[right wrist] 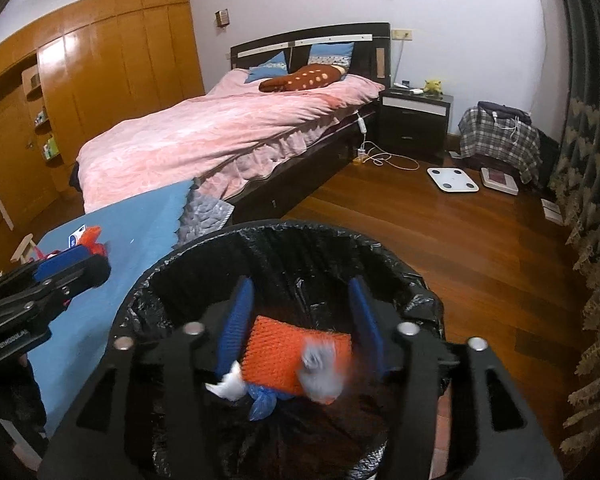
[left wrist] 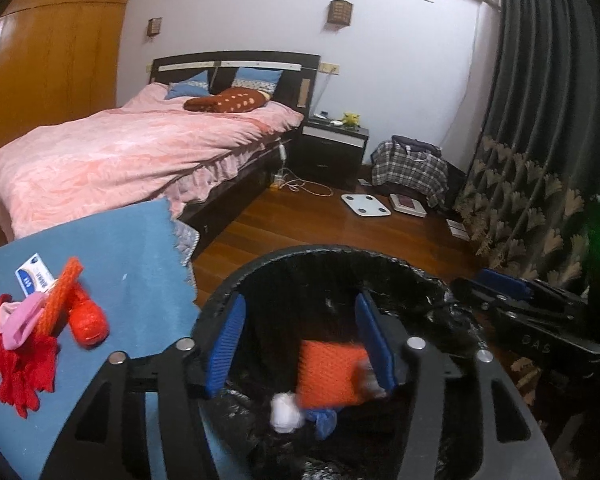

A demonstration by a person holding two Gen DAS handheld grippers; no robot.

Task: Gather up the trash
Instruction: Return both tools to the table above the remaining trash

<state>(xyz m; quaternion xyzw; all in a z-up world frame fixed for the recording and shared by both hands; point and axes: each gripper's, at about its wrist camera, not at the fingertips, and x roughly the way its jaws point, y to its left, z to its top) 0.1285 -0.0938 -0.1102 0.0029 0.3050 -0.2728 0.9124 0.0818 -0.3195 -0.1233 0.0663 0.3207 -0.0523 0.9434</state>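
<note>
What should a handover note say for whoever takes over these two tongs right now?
Left tongs: open, empty, over the bin.
Right tongs: open, empty, over the same bin.
Done: orange foam net, white wad and blue scrap are inside the bin.
Left: red mesh, pink piece, orange net, red wad and small packet on the blue cloth.

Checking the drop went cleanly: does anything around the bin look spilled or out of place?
Nothing spilled. The orange mesh piece and white wads are inside the lined trash bin. More litter remains on the blue table, uncollected.
</note>
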